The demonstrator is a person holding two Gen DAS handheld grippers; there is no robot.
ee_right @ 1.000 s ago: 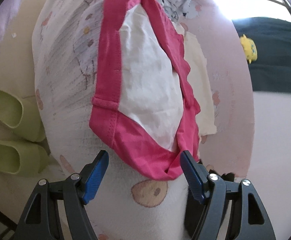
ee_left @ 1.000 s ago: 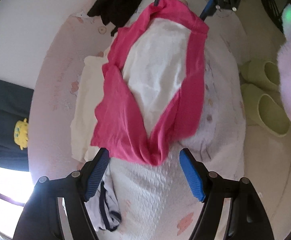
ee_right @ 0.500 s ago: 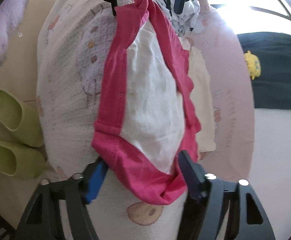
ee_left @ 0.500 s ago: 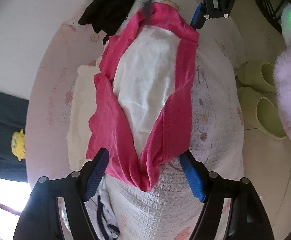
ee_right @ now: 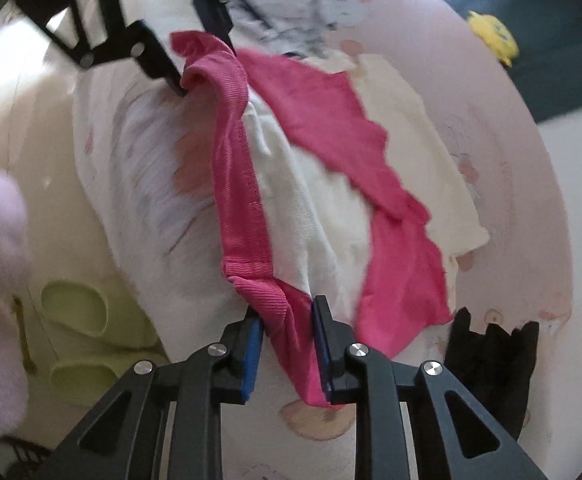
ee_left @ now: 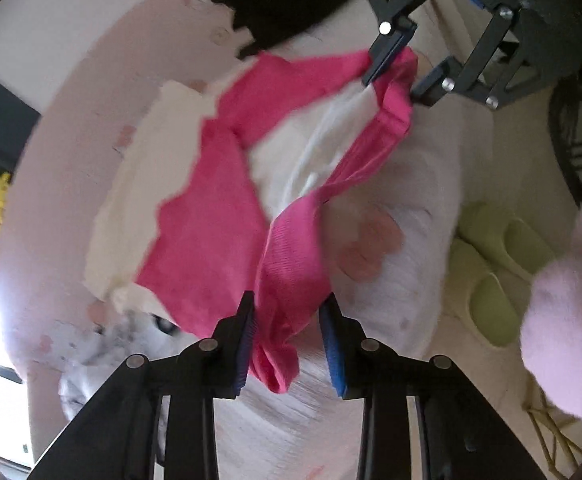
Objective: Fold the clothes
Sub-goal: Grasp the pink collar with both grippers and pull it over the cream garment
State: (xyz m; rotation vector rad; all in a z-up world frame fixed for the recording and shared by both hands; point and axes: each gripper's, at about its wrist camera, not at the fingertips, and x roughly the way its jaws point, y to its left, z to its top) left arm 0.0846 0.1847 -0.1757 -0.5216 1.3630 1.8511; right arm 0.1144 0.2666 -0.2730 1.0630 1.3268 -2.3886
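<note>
We clamp the pink garment [ee_left: 211, 240] at both ends; left gripper [ee_left: 289, 344] and right gripper [ee_right: 287, 344] nearly closed on its waistband, stretching it taut for folding.

A garment [ee_left: 219, 240] lies stretched between the left gripper [ee_left: 289, 336] and right gripper [ee_right: 287, 340]. Slippers [ee_left: 491, 264] sit beside the bed [ee_left: 391, 184].

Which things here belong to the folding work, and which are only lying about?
In use:
pink garment
left gripper
right gripper

Lying about:
green slippers
black garment
cream garment
yellow toy
</note>
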